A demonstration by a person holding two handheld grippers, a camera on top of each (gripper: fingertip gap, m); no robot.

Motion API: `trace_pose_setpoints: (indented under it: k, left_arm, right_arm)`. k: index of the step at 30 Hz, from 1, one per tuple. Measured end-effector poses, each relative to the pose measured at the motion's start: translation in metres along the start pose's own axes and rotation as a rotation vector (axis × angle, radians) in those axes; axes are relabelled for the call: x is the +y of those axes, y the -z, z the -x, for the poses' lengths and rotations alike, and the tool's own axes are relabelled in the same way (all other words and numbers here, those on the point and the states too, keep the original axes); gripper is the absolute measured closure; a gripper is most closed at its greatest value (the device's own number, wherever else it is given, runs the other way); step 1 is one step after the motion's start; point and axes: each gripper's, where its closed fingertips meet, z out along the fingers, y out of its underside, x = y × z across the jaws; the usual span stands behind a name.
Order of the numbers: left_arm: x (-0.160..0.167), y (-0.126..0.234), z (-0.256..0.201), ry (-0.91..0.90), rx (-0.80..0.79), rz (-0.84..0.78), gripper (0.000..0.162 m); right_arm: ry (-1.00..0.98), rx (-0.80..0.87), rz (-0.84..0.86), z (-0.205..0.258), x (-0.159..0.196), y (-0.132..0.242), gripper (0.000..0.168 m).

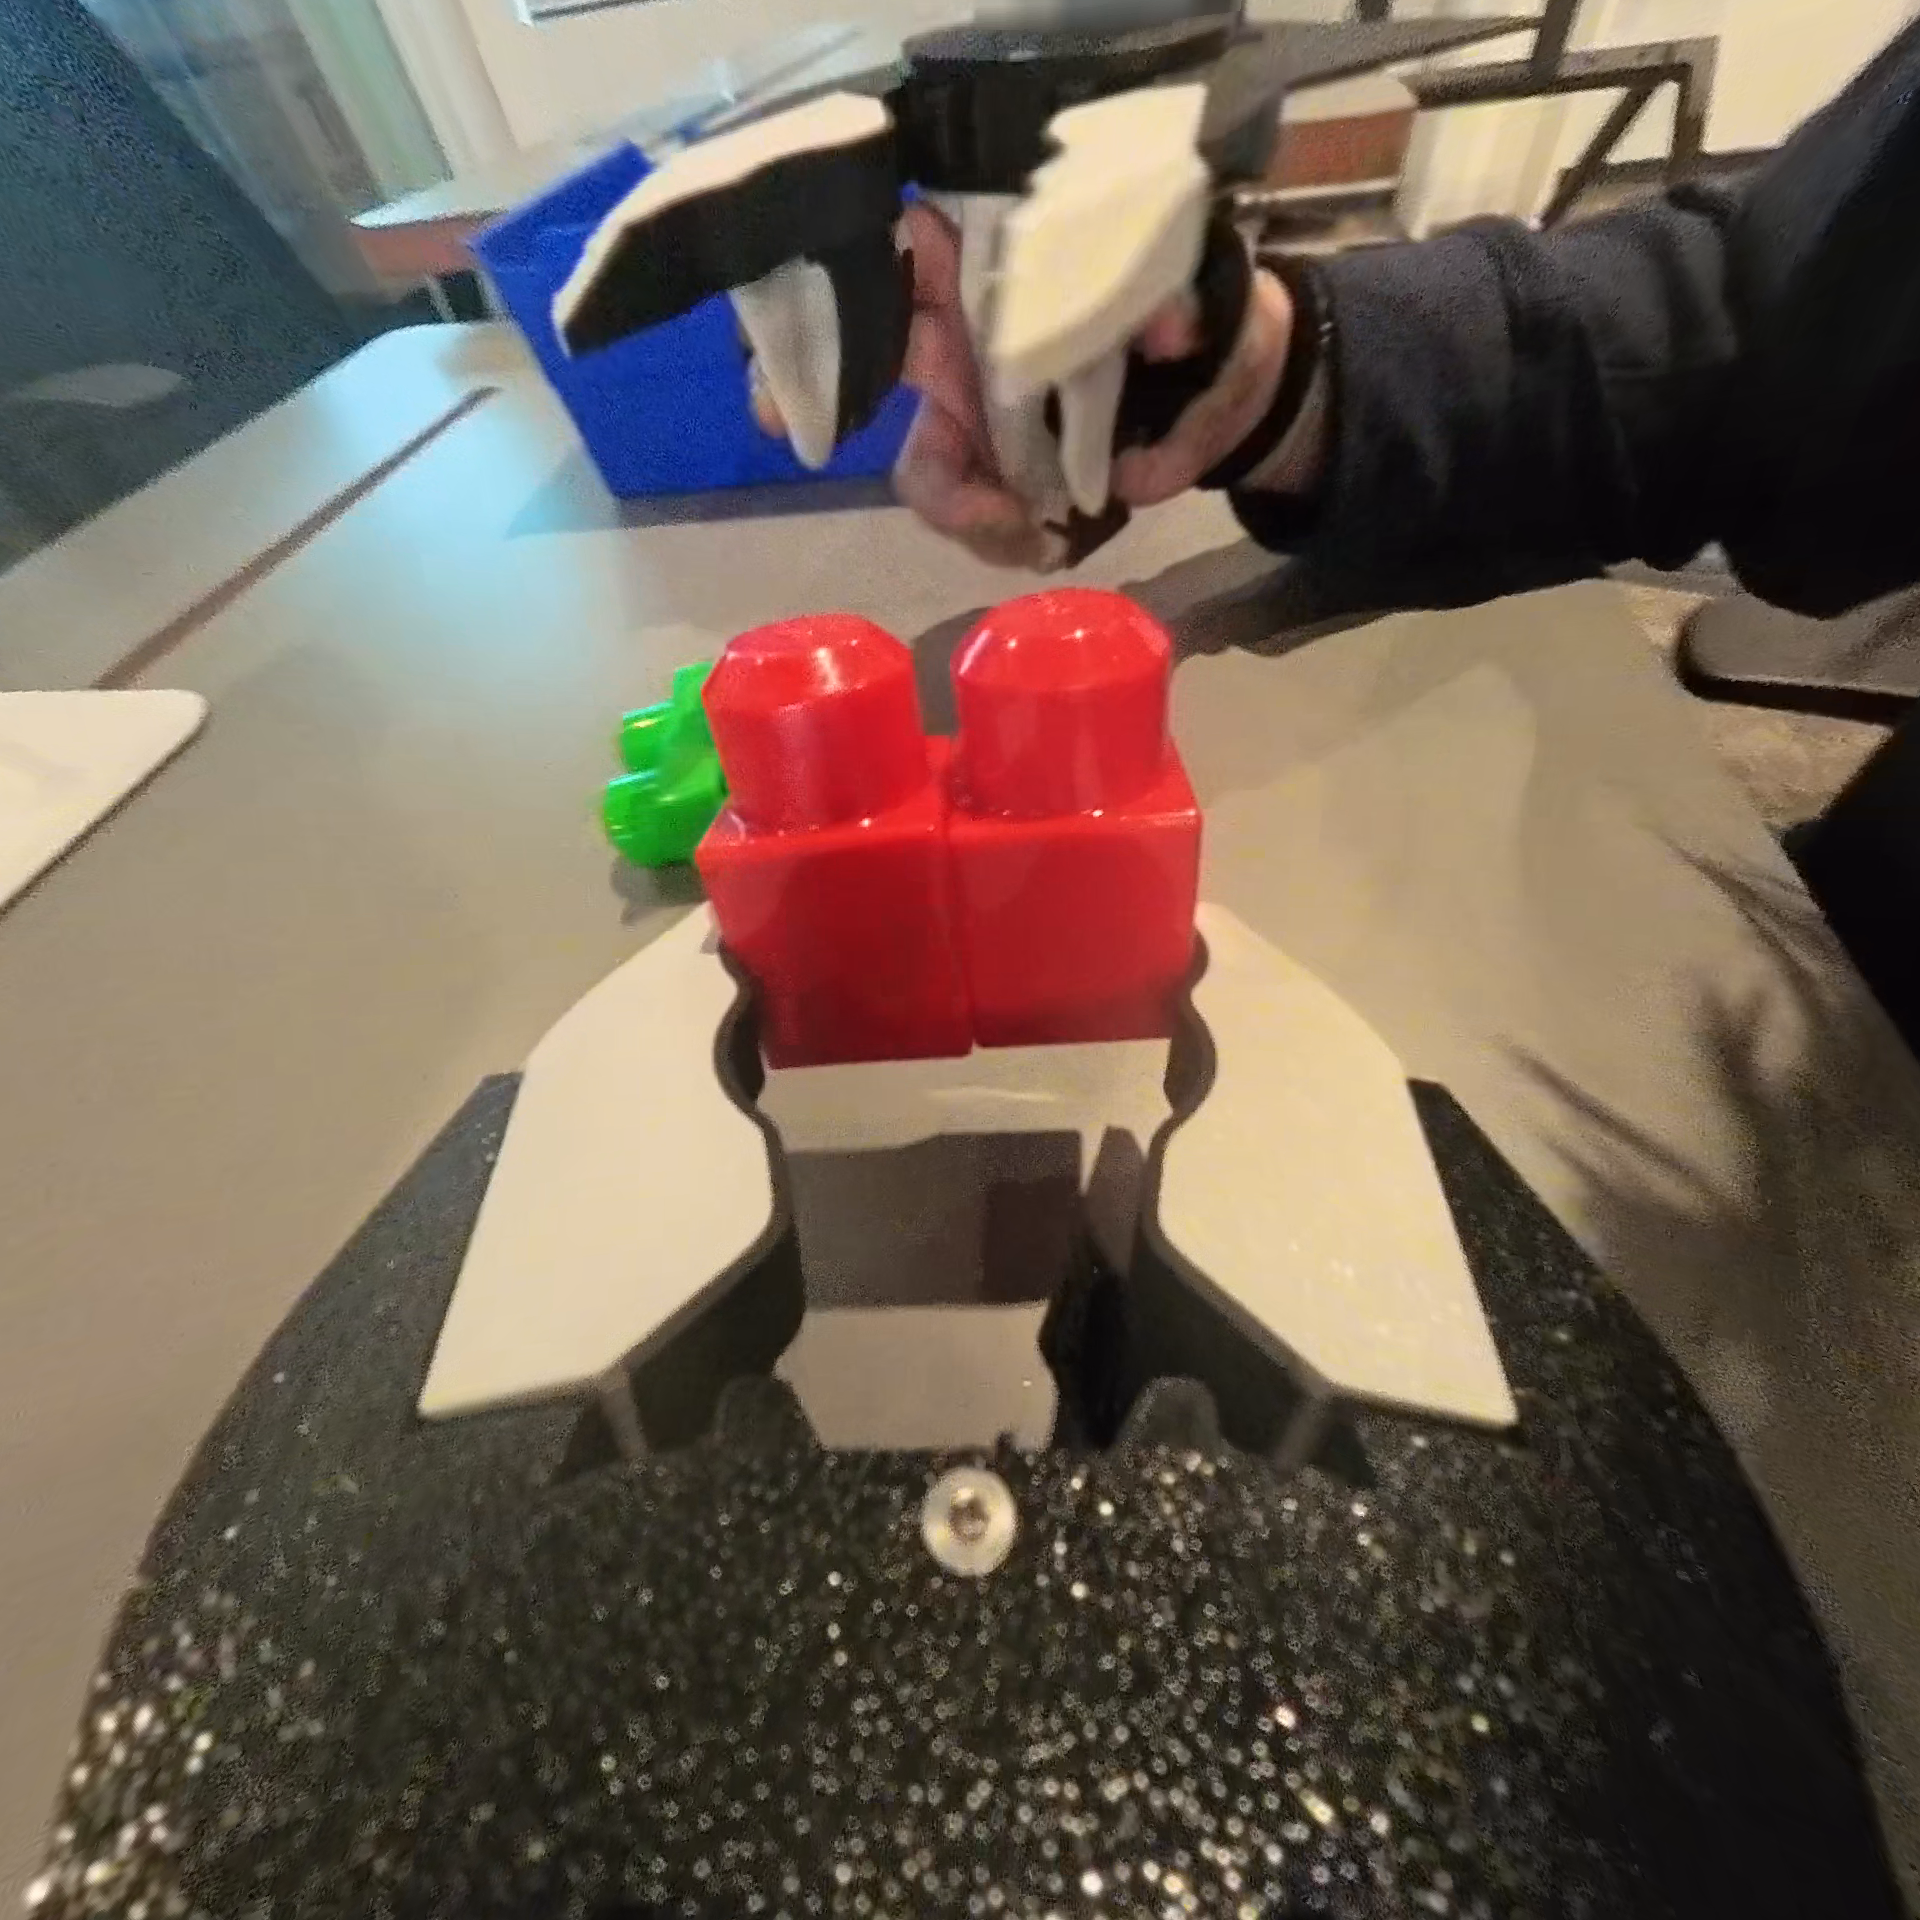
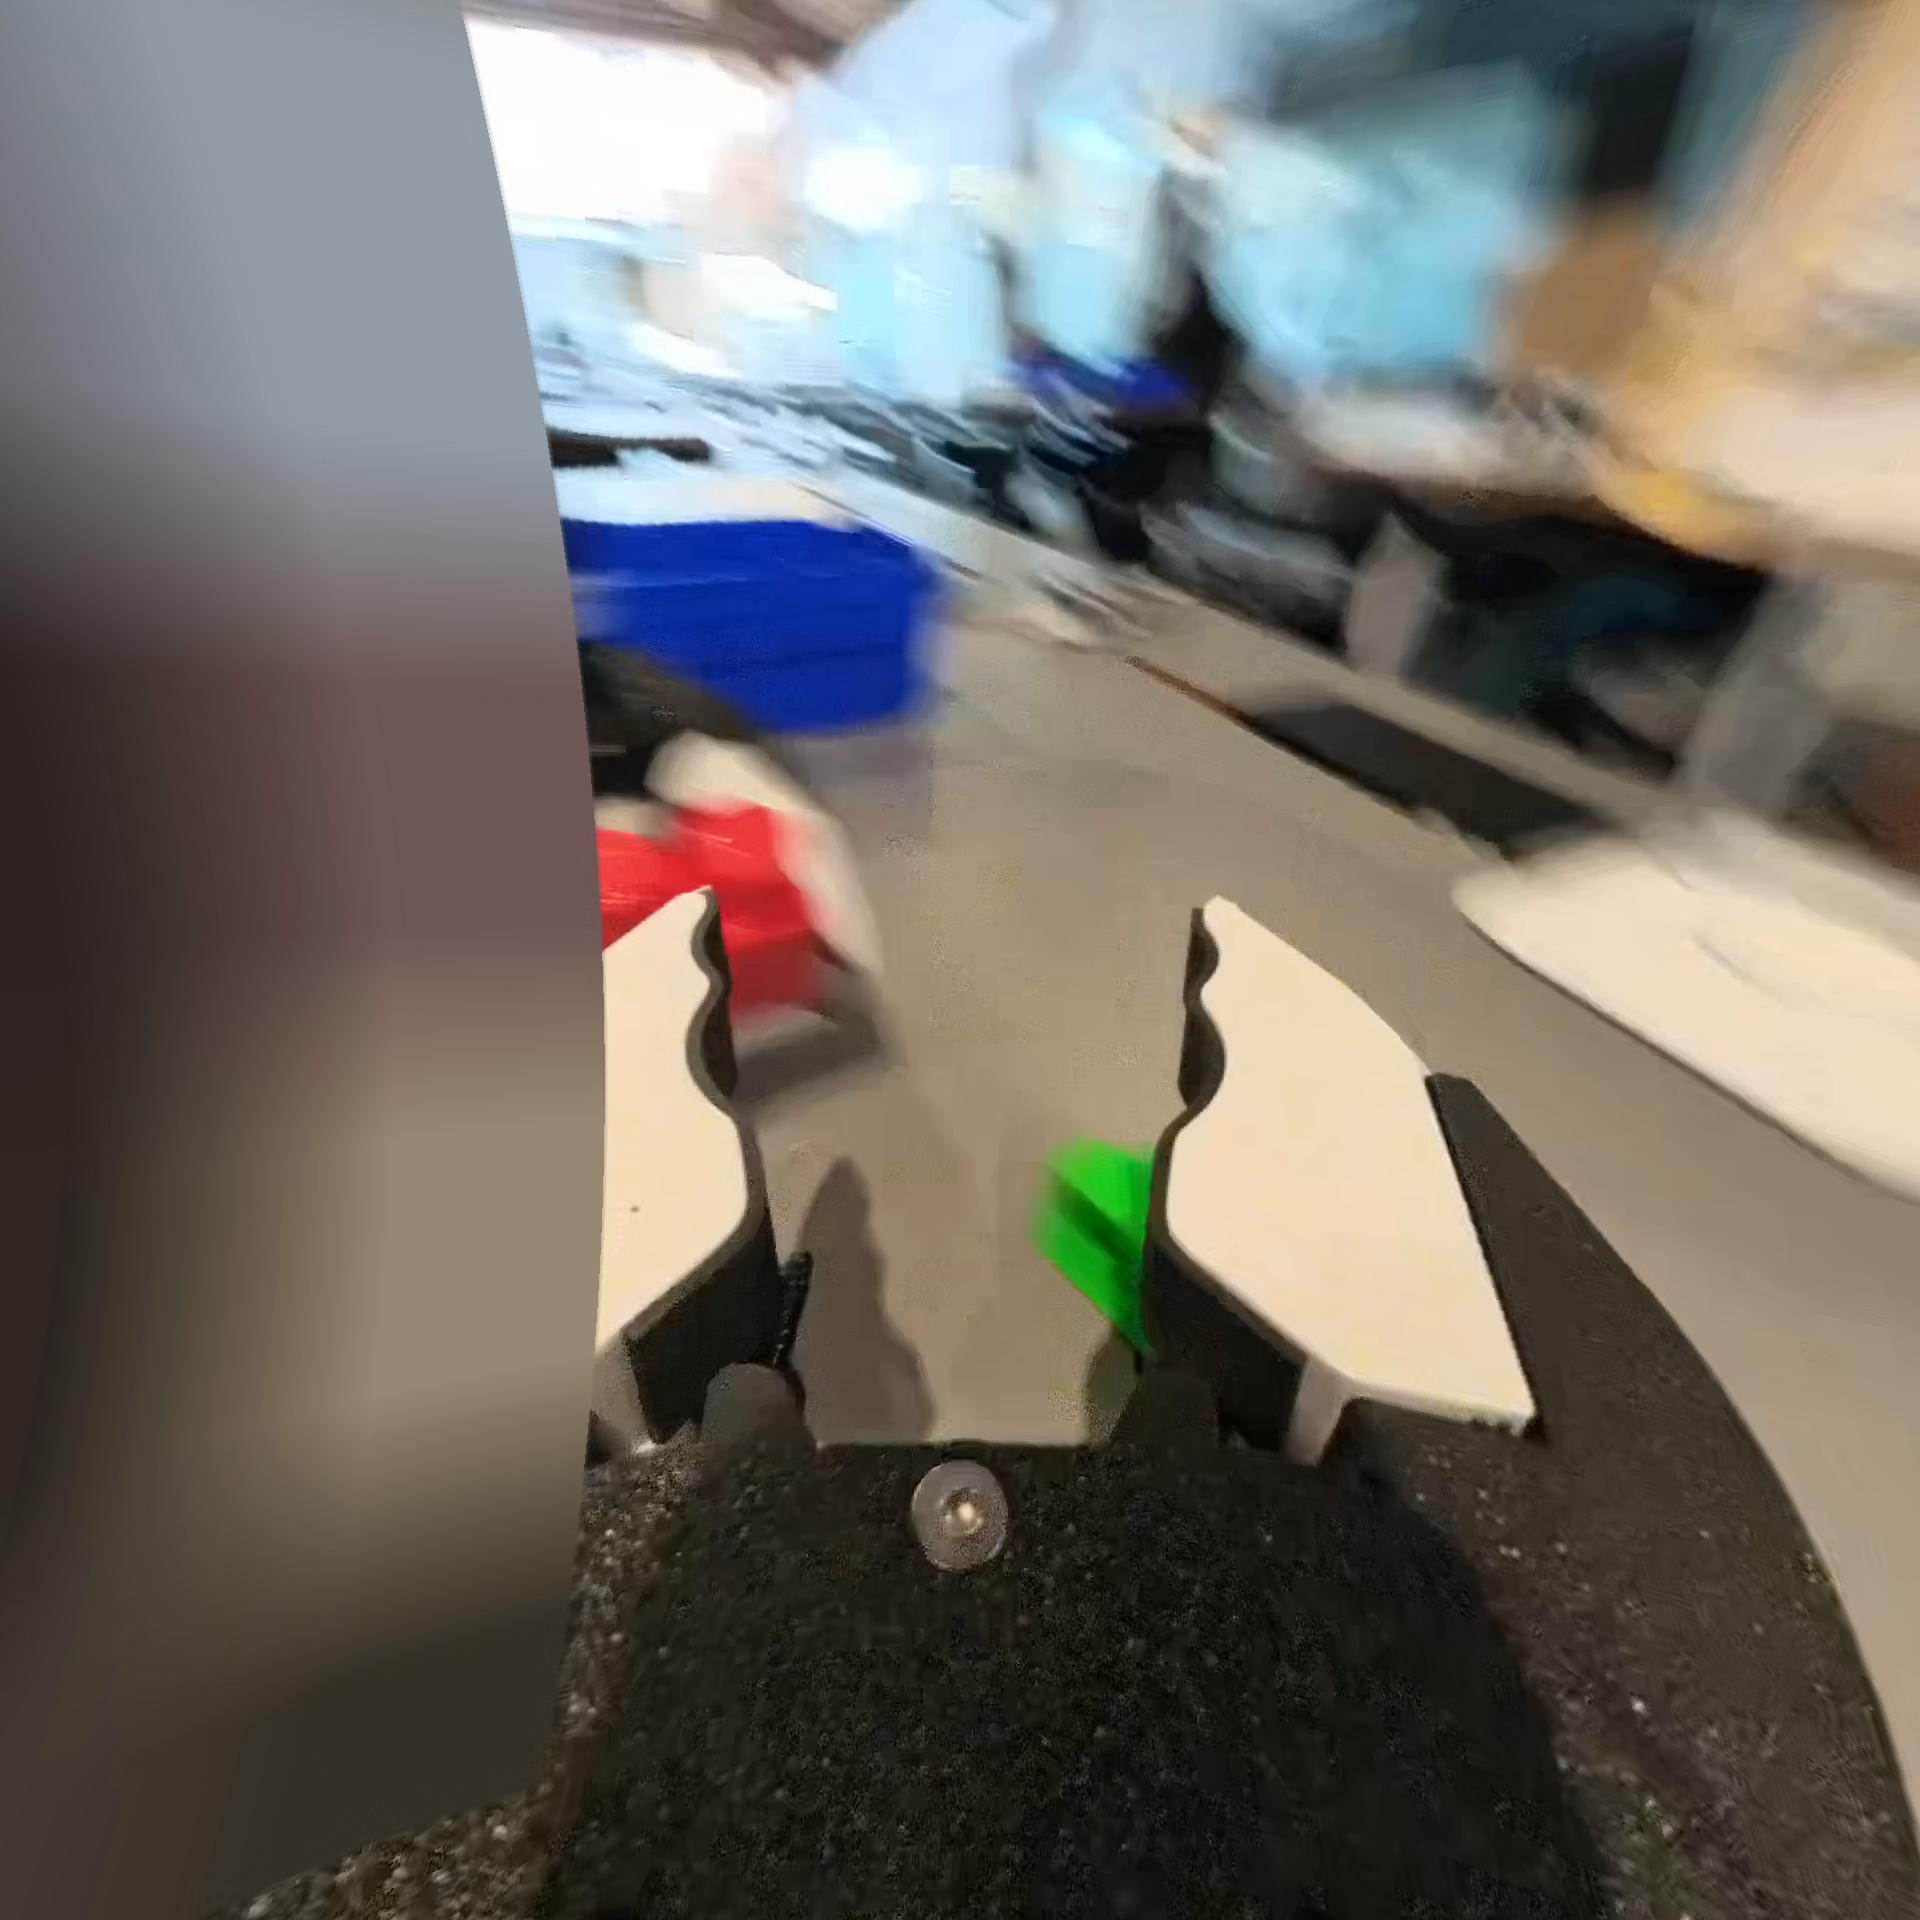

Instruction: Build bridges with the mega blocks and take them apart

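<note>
Two red single-stud mega blocks (image 1: 956,883) stand side by side between the fingertips of my left gripper (image 1: 966,966), which is shut on their lower sides. A green block (image 1: 665,769) lies on its side on the grey table (image 1: 364,935) just behind them to the left. My right gripper (image 1: 951,468), held in a hand, hovers open and empty above and behind the red blocks. In the blurred right wrist view the right gripper (image 2: 956,914) is open, the green block (image 2: 1091,1226) shows partly hidden by its right finger, and the red blocks (image 2: 748,904) are at the left.
A blue bin (image 1: 686,416) stands at the back of the table; it also shows in the right wrist view (image 2: 748,623). A white sheet (image 1: 73,769) lies at the table's left edge. A dark-sleeved arm (image 1: 1558,395) reaches in from the right.
</note>
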Motion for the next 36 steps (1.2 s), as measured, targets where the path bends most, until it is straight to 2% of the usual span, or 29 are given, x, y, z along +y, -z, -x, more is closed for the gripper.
trace_pose_setpoints:
  k: [2,5,7,10,15,18,20,21,25,27,29,33,36]
  left_arm:
    - [-0.001,0.003,0.011,-0.002,-0.062,-0.02,0.086]
    - [-0.006,0.007,0.019,0.021,-0.112,-0.065,0.086]
    - [-0.008,0.008,0.022,0.02,-0.134,-0.084,0.086]
    - [-0.008,0.009,0.023,0.012,-0.143,-0.092,0.086]
    - [-0.01,0.011,0.023,0.024,-0.132,-0.105,0.086]
    - [-0.01,0.011,0.023,0.035,-0.126,-0.11,0.086]
    - [-0.01,0.011,0.023,0.036,-0.123,-0.111,0.086]
    - [-0.01,0.011,0.023,0.034,-0.12,-0.112,0.086]
    - [-0.01,0.01,0.021,0.019,-0.121,-0.106,0.086]
    - [-0.01,0.01,0.021,0.011,-0.125,-0.102,0.086]
    - [-0.009,0.01,0.021,0.007,-0.128,-0.1,0.086]
    - [-0.009,0.01,0.022,0.012,-0.132,-0.1,0.086]
    - [-0.01,0.01,0.022,0.017,-0.135,-0.102,0.086]
  right_arm:
    - [-0.088,0.088,0.147,-0.03,0.015,0.005,0.09]
    - [-0.221,0.111,0.406,-0.055,0.05,0.007,0.09]
    - [-0.265,0.112,0.496,-0.067,0.061,0.004,0.097]
    - [-0.292,0.032,0.614,-0.07,0.071,-0.001,0.097]
    - [-0.062,-0.145,0.803,-0.062,0.092,-0.005,0.081]
    - [0.025,-0.215,0.903,-0.057,0.108,-0.005,0.082]
    - [0.067,-0.228,0.965,-0.056,0.117,-0.003,0.09]
    - [0.085,-0.221,0.983,-0.057,0.12,-0.003,0.1]
    - [0.128,-0.185,0.954,-0.052,0.119,-0.006,0.115]
    - [0.235,-0.132,0.908,-0.051,0.115,-0.006,0.118]
    - [0.424,-0.027,0.861,-0.054,0.107,-0.006,0.118]
    - [1.027,0.147,0.822,-0.054,0.088,0.002,0.118]
    - [1.404,0.179,0.852,-0.045,0.083,0.007,0.118]
